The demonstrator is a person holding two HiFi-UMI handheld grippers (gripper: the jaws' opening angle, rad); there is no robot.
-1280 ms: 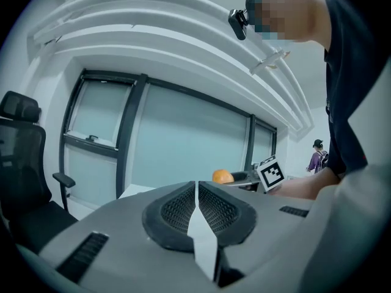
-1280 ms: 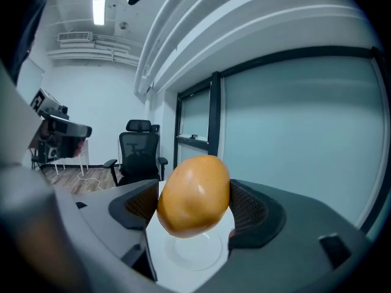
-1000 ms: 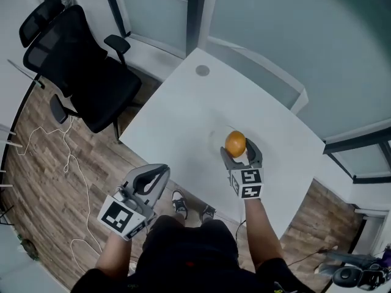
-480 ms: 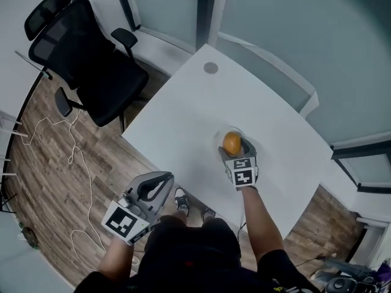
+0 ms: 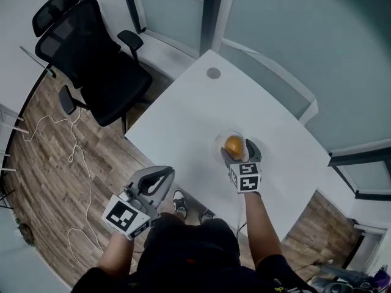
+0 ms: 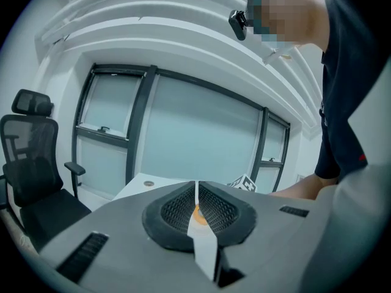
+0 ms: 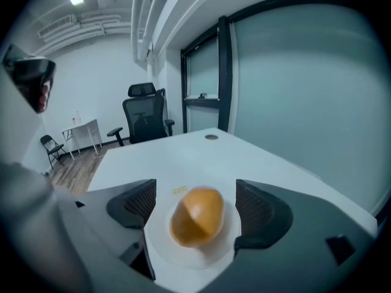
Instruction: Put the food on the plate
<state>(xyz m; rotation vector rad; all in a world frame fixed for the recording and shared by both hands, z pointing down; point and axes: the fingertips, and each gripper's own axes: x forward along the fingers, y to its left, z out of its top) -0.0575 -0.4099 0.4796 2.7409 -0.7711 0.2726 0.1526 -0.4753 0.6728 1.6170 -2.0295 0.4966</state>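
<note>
An orange, rounded piece of food (image 5: pixel 234 145) (image 7: pixel 197 215) rests on a small white plate (image 5: pixel 219 143) (image 7: pixel 177 260) near the front of the white table (image 5: pixel 201 112). My right gripper (image 5: pixel 238 152) (image 7: pixel 197 207) straddles it, open, with both jaws standing clear of the food on either side. My left gripper (image 5: pixel 160 176) (image 6: pixel 197 207) is shut and empty, held off the table's front-left edge above the floor. Through its closed jaws only a sliver of the orange food shows.
A black office chair (image 5: pixel 91 60) (image 7: pixel 145 118) stands left of the table on the wooden floor (image 5: pixel 55 163). A round cable grommet (image 5: pixel 213 73) (image 7: pixel 211 137) sits at the table's far corner. Glass walls (image 5: pixel 293 47) run behind the table. A white cable (image 5: pixel 73 163) trails across the floor.
The right gripper carried the food forward and down onto the plate, and its jaws now stand open off it. The left gripper stayed shut at the lower left.
</note>
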